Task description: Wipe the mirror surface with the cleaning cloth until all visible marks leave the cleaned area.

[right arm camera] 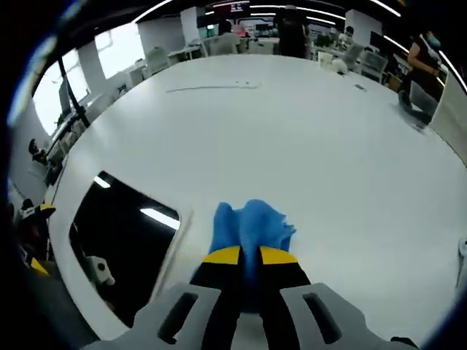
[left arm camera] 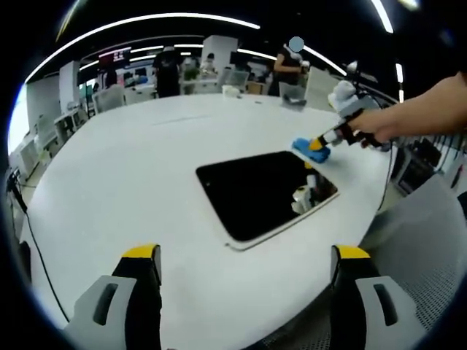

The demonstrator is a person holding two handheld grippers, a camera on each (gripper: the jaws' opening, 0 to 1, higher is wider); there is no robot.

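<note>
While right gripper (right arm camera: 250, 257) pinches cloth (right arm camera: 249, 222), mirror (left arm camera: 264, 193) perhaps flat

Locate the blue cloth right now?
The cloth is pinched in the right gripper, resting on the white table just off the mirror's edge; in the left gripper view it sits at the mirror's far right corner.

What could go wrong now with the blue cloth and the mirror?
The right claw pinches only one end of the blue cloth, so it might slip out while rubbing. The cloth sits on the white table beside the mirror, so a wipe could miss the glass. The mirror lies near the table's edge; a hard push may slide it.
</note>
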